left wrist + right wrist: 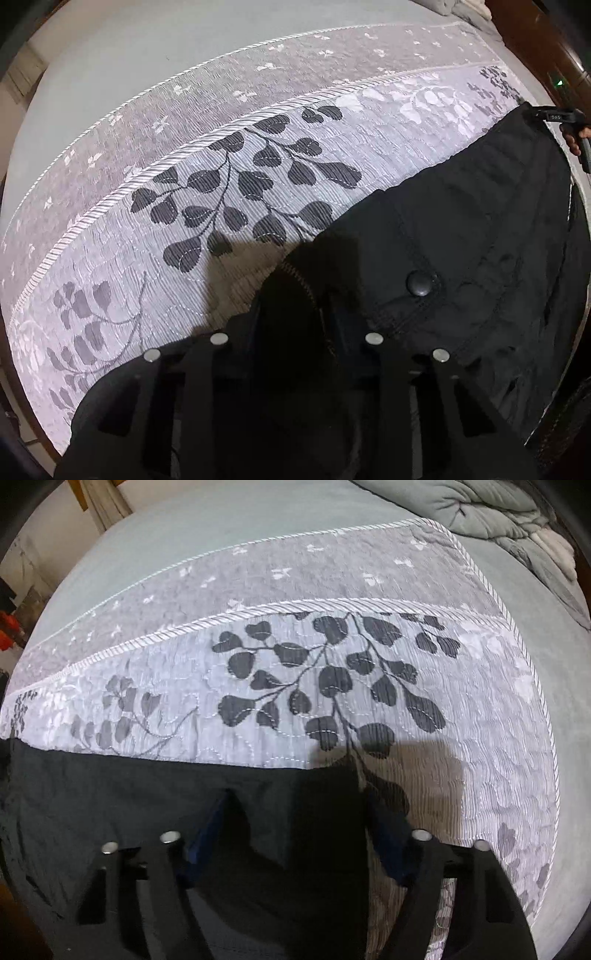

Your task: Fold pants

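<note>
The left gripper (295, 295) is pinched narrow on a bunched corner of the black pants (461, 236), near their snap button (421, 282). The right gripper (295, 812) stands about half wide, straddling the pants' other corner (325, 775), the cloth between its fingers; whether the pads press it I cannot tell. The pants lie spread along the bed's near edge on a leaf-patterned quilt (332, 686), so folding looks barely begun: both corners taken up, no fold laid yet. Farther off, a bare grey sheet (221, 528) and a rumpled duvet (480, 513) at the far corner; nothing blocks the quilt ahead.
</note>
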The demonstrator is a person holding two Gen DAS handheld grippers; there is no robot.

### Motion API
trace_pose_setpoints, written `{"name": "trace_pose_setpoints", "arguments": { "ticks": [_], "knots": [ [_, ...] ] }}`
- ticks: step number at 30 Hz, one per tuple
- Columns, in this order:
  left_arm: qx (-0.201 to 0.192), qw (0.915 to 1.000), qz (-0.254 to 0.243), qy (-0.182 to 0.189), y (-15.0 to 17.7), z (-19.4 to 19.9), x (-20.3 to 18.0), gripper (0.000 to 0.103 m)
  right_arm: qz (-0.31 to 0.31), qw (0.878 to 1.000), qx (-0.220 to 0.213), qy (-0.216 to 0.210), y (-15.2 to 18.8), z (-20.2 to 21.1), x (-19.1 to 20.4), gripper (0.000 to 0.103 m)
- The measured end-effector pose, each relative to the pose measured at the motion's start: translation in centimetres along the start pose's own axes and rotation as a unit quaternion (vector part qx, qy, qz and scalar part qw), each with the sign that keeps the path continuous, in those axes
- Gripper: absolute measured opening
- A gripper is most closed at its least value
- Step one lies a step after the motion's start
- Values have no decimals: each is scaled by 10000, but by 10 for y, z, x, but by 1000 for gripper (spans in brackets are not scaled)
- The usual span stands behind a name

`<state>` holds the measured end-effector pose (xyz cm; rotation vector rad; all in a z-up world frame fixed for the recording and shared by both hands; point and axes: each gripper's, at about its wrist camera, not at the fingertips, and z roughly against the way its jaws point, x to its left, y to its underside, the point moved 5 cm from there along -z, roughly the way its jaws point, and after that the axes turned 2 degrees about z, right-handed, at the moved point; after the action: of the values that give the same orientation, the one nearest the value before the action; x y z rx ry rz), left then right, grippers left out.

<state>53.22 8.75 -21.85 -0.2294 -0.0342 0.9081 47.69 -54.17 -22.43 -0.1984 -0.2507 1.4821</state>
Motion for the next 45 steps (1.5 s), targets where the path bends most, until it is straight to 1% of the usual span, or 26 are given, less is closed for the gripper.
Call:
{"name": "trace_pose_setpoints", "arguments": {
  "ticks": [1, 2, 3, 5, 7, 10, 12, 13, 14, 15, 17, 18, 19, 20, 21, 23, 25, 26, 27, 30, 33, 36, 39, 43, 45],
  "knots": [
    [-3, 10000, -37, -16, 2, 2, -1, 30, 41, 10000, -19, 80, -2, 0, 2, 53],
    [-1, 10000, -59, -24, 4, 3, -1, 29, 76, 9998, -39, 158, -3, 3, 3, 51],
    [1, 10000, -57, -25, 6, 5, -1, 29, 75, 9998, -72, 162, -4, 4, 3, 51],
    [-2, 10000, -38, -23, 7, 5, -2, 28, -11, 9998, -107, 154, -9, 6, -1, 61],
    [0, 10000, -35, -27, 8, 6, -2, 28, -90, 9998, -105, 159, -12, 6, -7, 61],
    [3, 10000, -17, -38, 6, 6, -3, 27, -172, 9998, 24, 33, -14, -2, -15, 67],
    [3, 10000, -14, -55, 2, 4, -8, 27, -204, 9998, 42, -12, -17, -5, -19, 74],
    [4, 10000, -3, -54, 1, 4, -9, 27, -209, 9998, 40, -18, -17, -5, -20, 81],
    [3, 10000, 5, -54, 1, 4, -9, 27, -182, 9998, 67, -41, -13, -4, -21, 86],
    [4, 10000, 13, -53, 1, 3, -9, 27, -82, 9999, 130, -52, -11, -6, -22, 86],
    [11, 10000, 40, -53, 0, 2, -10, 27, 79, 9999, 82, 66, -4, -5, -21, 85],
    [14, 10000, 57, -57, 0, 1, -10, 28, 133, 9999, 57, 87, -3, -5, -18, 74],
    [9, 10000, 64, -65, 0, 1, -10, 28, 158, 9999, 46, -26, -3, -5, -15, 63],
    [-4, 9999, 57, -84, 0, 2, -11, 28, 149, 9998, 23, -91, -3, -4, -13, 49],
    [-24, 9999, 55, -97, 0, 2, -11, 28, 115, 9999, -9, -113, -5, -2, -13, 44],
    [-85, 9998, 103, -123, 1, 5, -12, 27, 41, 10000, -51, 17, -7, -2, -8, 23],
    [-144, 9996, 137, -187, 3, 8, -14, 25, 61, 9999, -132, 4, -7, 7, -7, 14],
    [-183, 9995, 132, -236, 4, 9, -16, 24, 118, 9997, -219, 45, -6, 14, -5, 12],
    [-251, 9992, 162, -266, 6, 12, -18, 22, 225, 9990, -364, 132, -5, 22, -1, 12],
    [-423, 9983, 277, -294, 12, 22, -22, 16, 320, 9965, -735, 219, -6, 48, 6, 10],
    [-606, 9970, 346, -338, 21, 33, -28, 14, 389, 9929, -1100, 239, 0, 74, 16, 9],
    [-838, 9951, 465, -261, 30, 50, -35, 14, 457, 9878, -1474, 209, 9, 112, 22, 9],
    [-988, 9936, 473, -266, 43, 65, -46, 13, 505, 9802, -1910, 153, 30, 149, 32, 9],
    [-1235, 9910, 450, -246, 63, 95, -64, 11, 557, 9719, -2286, 100, 62, 190, 41, 8],
    [-1318, 9901, 421, -246, 74, 108, -74, 11, 519, 9688, -2421, 96, 78, 204, 41, 8]
  ]
}}
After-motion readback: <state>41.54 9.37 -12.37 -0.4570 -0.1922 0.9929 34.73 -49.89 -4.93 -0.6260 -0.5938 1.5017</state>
